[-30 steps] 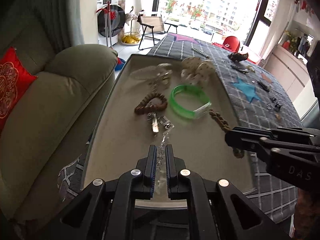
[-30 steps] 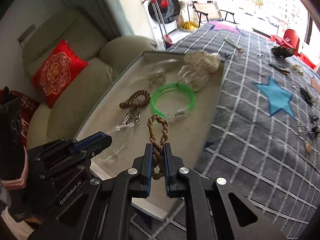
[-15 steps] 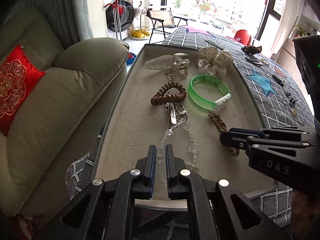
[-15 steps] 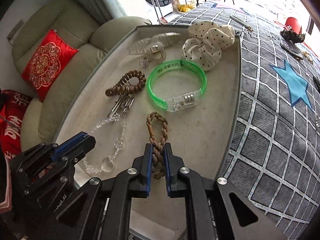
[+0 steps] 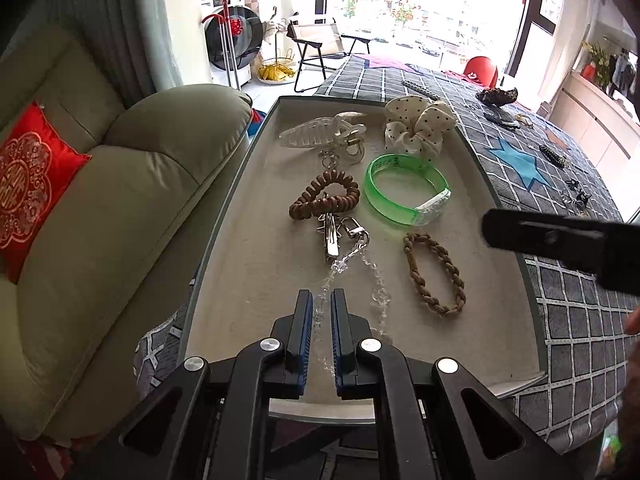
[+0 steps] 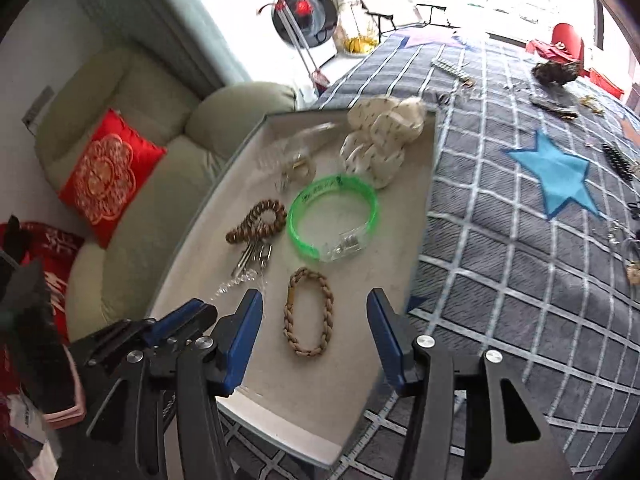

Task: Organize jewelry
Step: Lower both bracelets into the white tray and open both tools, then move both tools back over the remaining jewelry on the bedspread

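Landmark: grey tray [image 5: 224,236]
Left gripper [image 5: 320,300]: clamped on the clear bead chain [image 5: 376,280] at the tray's near end
Right gripper [image 6: 314,320]: spread apart, empty
Braided bracelet [image 6: 308,312]: flat in the tray between the right fingers, long axis pointing away from them, nearer the right gripper

Home living room. A sofa [image 5: 120,208] with a red cushion [image 5: 28,184] stands beside a quilt-covered surface [image 6: 520,240]; a folding chair [image 5: 320,52] and washing machine [image 5: 234,36] stand before large windows [image 5: 420,8] facing apartment blocks.
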`<state>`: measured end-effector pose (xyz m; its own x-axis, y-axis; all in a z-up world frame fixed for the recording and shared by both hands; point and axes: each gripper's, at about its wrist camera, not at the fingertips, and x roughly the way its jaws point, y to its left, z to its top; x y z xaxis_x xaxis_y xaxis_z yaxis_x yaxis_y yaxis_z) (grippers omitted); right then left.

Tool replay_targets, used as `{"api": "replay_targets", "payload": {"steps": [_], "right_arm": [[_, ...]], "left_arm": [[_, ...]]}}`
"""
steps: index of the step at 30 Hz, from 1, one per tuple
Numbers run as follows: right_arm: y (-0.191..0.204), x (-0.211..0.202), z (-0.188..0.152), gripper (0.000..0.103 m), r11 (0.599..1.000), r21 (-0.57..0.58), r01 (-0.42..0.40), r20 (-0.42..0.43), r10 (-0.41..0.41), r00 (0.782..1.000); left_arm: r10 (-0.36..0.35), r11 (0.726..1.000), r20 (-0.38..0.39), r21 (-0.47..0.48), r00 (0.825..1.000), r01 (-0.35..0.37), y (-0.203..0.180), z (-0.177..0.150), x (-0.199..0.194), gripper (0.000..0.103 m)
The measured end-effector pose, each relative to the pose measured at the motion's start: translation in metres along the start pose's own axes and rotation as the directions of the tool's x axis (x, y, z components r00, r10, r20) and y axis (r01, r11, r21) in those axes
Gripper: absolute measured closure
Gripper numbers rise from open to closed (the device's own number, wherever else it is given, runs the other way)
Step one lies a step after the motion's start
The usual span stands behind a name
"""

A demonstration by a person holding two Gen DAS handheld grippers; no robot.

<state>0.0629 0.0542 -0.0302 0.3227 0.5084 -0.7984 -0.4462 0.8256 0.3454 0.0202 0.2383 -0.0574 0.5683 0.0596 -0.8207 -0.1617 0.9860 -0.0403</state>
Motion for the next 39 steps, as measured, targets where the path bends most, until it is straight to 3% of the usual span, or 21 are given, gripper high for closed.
{"api": "replay_targets", "payload": {"steps": [19, 20, 21, 22, 25, 30, 36, 39], "right_arm": [[-0.020, -0.030, -0.011, 0.045, 0.999, 0.048, -0.026, 0.049, 0.024, 0.999], [-0.021, -0.031, -0.012, 0.045, 0.998, 0.050, -0.027, 0.050, 0.024, 0.998], [-0.023, -0.032, -0.013, 0.045, 0.998, 0.055, -0.028, 0.051, 0.025, 0.998], [-0.024, -0.032, -0.013, 0.045, 0.998, 0.058, -0.029, 0.052, 0.026, 0.998], [-0.029, -0.036, -0.016, 0.045, 0.997, 0.067, -0.029, 0.058, 0.025, 0.998], [-0.037, -0.040, -0.020, 0.044, 0.997, 0.080, -0.020, 0.064, 0.014, 0.998], [-0.052, -0.047, -0.027, 0.026, 0.995, 0.098, 0.002, 0.067, -0.009, 0.998], [-0.064, -0.049, -0.032, 0.023, 0.993, 0.117, 0.012, 0.064, -0.019, 0.998]], "left_arm": [[0.031, 0.999, 0.029, 0.024, 0.999, -0.032, -0.009, 0.007, -0.010, 0.092], [0.032, 0.999, 0.030, 0.026, 0.999, -0.033, -0.010, 0.007, -0.010, 0.087], [0.034, 0.999, 0.031, 0.027, 0.999, -0.035, -0.011, 0.008, -0.011, 0.069], [0.043, 0.999, 0.034, 0.023, 0.998, -0.044, -0.011, 0.008, -0.012, 0.001], [0.067, 0.997, 0.094, 0.023, 0.993, -0.070, -0.013, 0.010, -0.018, 0.000], [0.077, 0.997, 0.086, 0.010, 0.993, -0.078, -0.015, 0.015, -0.011, 0.000], [0.079, 0.997, 0.080, 0.019, 0.994, -0.080, -0.023, 0.015, -0.012, 0.000], [0.073, 0.997, 0.078, 0.022, 0.994, -0.075, -0.031, 0.015, -0.019, 0.000]]}}
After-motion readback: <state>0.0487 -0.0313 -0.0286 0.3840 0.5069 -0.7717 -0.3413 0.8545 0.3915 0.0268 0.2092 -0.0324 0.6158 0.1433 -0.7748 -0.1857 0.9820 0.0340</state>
